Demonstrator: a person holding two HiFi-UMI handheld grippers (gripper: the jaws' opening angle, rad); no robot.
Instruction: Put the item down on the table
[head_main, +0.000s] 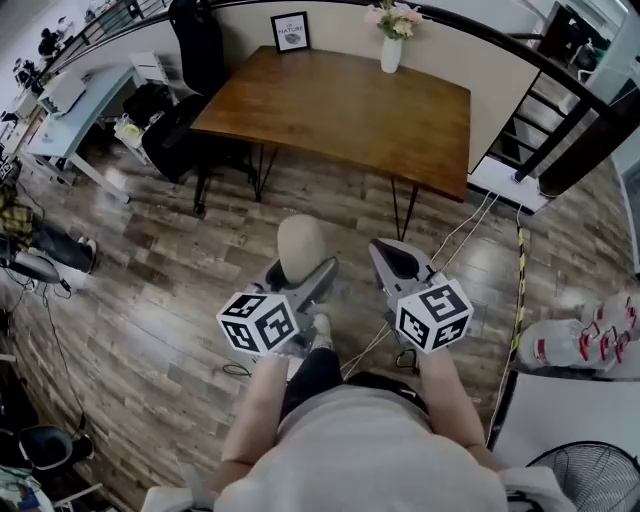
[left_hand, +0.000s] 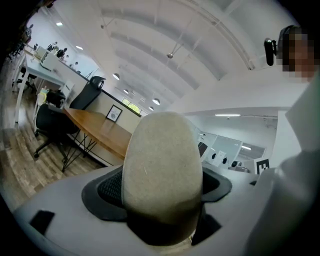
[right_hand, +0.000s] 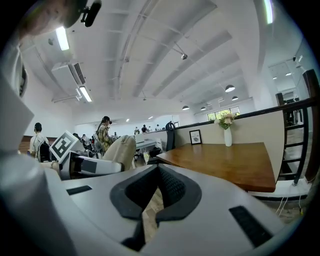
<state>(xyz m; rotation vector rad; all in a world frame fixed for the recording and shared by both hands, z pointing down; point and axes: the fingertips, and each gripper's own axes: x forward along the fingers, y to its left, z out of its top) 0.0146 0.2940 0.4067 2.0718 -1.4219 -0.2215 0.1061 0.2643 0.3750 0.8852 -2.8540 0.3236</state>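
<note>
A beige egg-shaped item (head_main: 303, 246) is clamped between the jaws of my left gripper (head_main: 301, 270), held upright above the wooden floor. In the left gripper view the item (left_hand: 162, 162) fills the middle and hides the jaw tips. My right gripper (head_main: 396, 259) hangs beside it, shut with nothing in it; in its own view the dark pads (right_hand: 172, 187) meet. That view also shows the item (right_hand: 120, 150) at the left. The brown wooden table (head_main: 340, 115) stands ahead, well beyond both grippers, and shows again as the table (right_hand: 225, 160) at the right.
On the table's far edge are a white vase of flowers (head_main: 391, 45) and a framed picture (head_main: 290, 32). A black office chair (head_main: 175, 135) stands at its left. Cables (head_main: 470, 225) run over the floor at the right. A white desk (head_main: 70, 105) is far left, a stair railing (head_main: 560, 110) at the right.
</note>
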